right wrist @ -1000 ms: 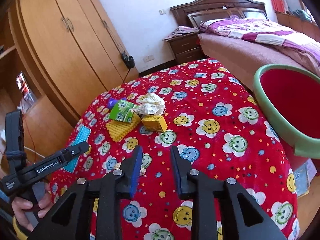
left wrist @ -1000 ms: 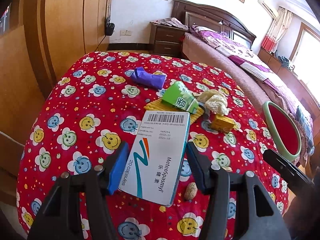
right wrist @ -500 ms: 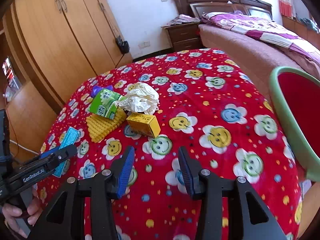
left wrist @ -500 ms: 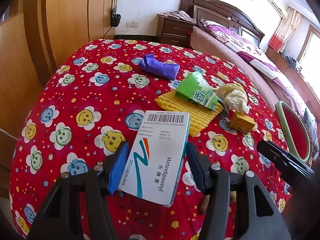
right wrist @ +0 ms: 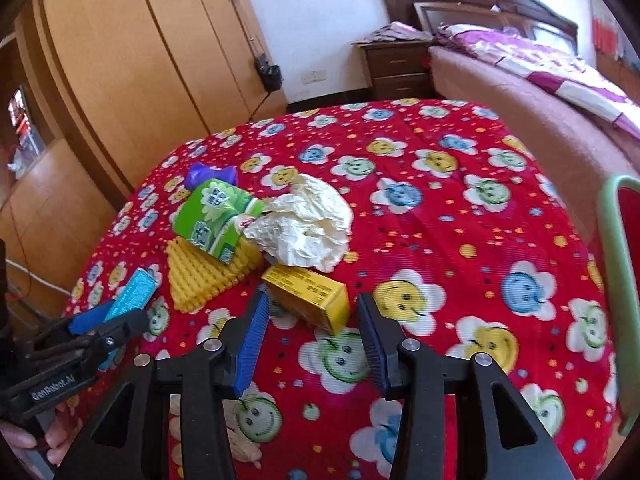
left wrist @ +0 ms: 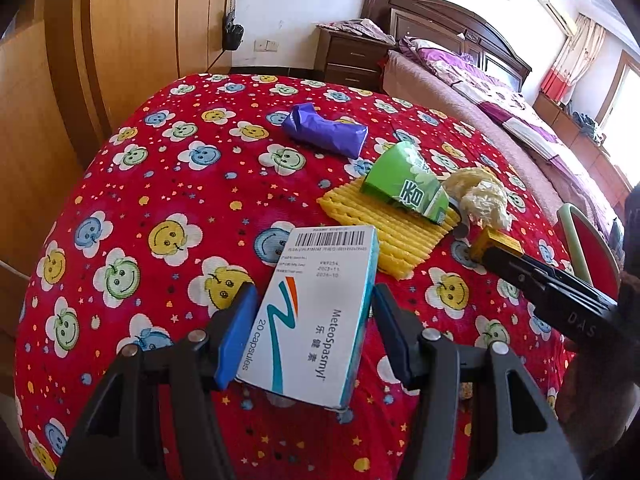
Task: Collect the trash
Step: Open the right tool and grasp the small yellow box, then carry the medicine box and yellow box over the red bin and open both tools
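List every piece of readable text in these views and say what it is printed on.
"MeteoSpasmyl" and "20 capsules": medicine box held in the left gripper.
Barcode digits and date lines on that box: too small to read.
"GenRobot.AI": body of the left gripper, right wrist view.
"DAS": right gripper body, partly cut off.
Green carton: Chinese characters, not clearly legible.
Yellow box: print blurred.

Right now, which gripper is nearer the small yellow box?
Right. The right gripper is open with the yellow box just ahead between its fingertips. The left gripper sits farther off, shut on the medicine box.
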`<move>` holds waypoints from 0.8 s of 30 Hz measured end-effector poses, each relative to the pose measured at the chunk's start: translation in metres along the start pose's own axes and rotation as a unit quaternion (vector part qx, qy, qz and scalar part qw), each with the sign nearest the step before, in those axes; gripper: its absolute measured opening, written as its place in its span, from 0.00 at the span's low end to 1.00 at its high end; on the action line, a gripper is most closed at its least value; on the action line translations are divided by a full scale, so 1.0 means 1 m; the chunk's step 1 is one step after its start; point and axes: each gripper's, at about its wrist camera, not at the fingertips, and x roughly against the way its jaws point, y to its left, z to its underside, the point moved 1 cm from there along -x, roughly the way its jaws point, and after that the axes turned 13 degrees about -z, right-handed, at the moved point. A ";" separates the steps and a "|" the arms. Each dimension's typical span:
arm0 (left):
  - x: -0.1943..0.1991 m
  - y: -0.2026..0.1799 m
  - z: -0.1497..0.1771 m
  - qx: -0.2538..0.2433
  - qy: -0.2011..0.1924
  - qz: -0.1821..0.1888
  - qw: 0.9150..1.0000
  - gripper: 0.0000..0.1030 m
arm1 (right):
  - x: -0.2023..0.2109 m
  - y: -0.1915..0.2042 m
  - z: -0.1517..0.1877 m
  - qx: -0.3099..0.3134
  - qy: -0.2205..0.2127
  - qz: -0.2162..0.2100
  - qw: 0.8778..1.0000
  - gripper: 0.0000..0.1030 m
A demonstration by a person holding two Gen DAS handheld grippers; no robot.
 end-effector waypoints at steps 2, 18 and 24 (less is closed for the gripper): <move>-0.001 -0.001 0.000 -0.001 -0.001 -0.002 1.000 0.57 | -0.002 0.001 0.001 -0.001 0.004 -0.014 1.000 0.26; 0.018 -0.008 0.003 -0.007 -0.010 0.007 1.000 0.57 | 0.031 0.010 0.036 -0.055 -0.010 -0.103 0.993 0.20; 0.030 -0.019 0.007 -0.020 -0.019 0.016 0.999 0.57 | 0.062 0.009 0.047 -0.060 -0.041 -0.060 0.996 0.20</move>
